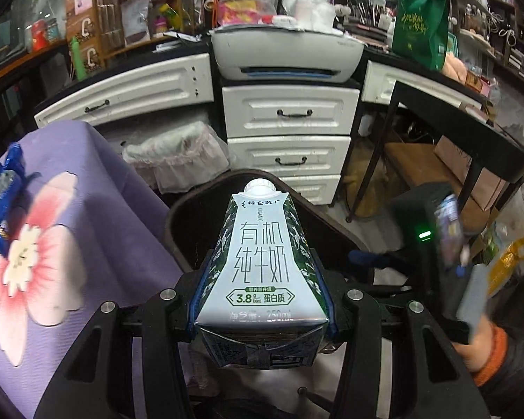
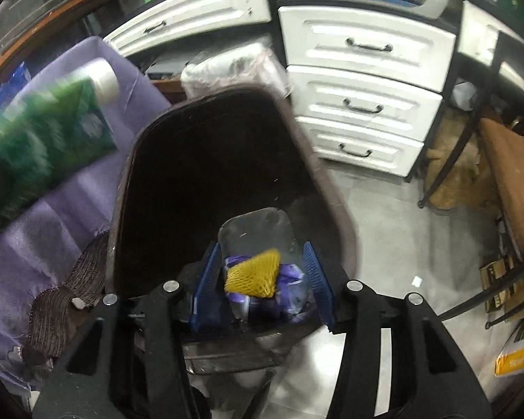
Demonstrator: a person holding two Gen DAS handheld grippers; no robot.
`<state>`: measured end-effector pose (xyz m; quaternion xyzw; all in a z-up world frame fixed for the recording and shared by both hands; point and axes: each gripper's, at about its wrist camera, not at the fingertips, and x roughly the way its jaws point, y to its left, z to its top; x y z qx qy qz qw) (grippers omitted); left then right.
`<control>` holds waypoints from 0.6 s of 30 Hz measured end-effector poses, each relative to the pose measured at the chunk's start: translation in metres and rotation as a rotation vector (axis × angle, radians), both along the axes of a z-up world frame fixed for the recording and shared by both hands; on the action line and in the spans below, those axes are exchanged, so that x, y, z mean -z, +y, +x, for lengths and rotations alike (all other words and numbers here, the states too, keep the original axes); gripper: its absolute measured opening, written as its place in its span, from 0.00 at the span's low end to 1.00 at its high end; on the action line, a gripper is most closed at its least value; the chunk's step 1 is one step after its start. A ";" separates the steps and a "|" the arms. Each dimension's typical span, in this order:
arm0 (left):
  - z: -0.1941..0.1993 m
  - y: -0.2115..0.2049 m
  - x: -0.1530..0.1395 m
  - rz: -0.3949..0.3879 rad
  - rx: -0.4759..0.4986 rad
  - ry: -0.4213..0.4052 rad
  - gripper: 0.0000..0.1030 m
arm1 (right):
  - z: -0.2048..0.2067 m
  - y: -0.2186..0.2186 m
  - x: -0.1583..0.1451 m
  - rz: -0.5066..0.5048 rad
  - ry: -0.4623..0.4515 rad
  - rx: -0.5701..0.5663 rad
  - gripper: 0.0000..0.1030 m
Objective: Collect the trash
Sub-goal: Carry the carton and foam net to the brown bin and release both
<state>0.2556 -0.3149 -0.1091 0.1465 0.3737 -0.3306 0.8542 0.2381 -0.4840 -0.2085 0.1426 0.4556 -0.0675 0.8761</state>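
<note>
My left gripper is shut on a white and green milk carton, cap pointing away, held over the near rim of a dark brown trash bin. The carton also shows blurred in the right wrist view, at the left above the purple cloth. My right gripper is shut on a clear plastic container stuffed with yellow foam net and purple wrappers, held over the open bin. The right gripper with its load shows blurred in the left wrist view.
A table with a purple flowered cloth stands left of the bin, with a blue wrapper on it. White drawers and a printer stand behind. A black-legged table is at the right. A brown mesh strip hangs beside the bin.
</note>
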 end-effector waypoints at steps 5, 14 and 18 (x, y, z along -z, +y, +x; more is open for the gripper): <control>0.006 -0.019 0.019 0.033 0.004 0.022 0.48 | -0.024 -0.018 -0.025 -0.048 -0.065 0.058 0.52; 0.021 -0.051 0.070 0.127 0.020 0.121 0.48 | -0.067 -0.057 -0.051 -0.074 -0.117 0.175 0.52; 0.027 -0.063 0.089 0.155 0.021 0.173 0.49 | -0.078 -0.067 -0.056 -0.062 -0.131 0.204 0.52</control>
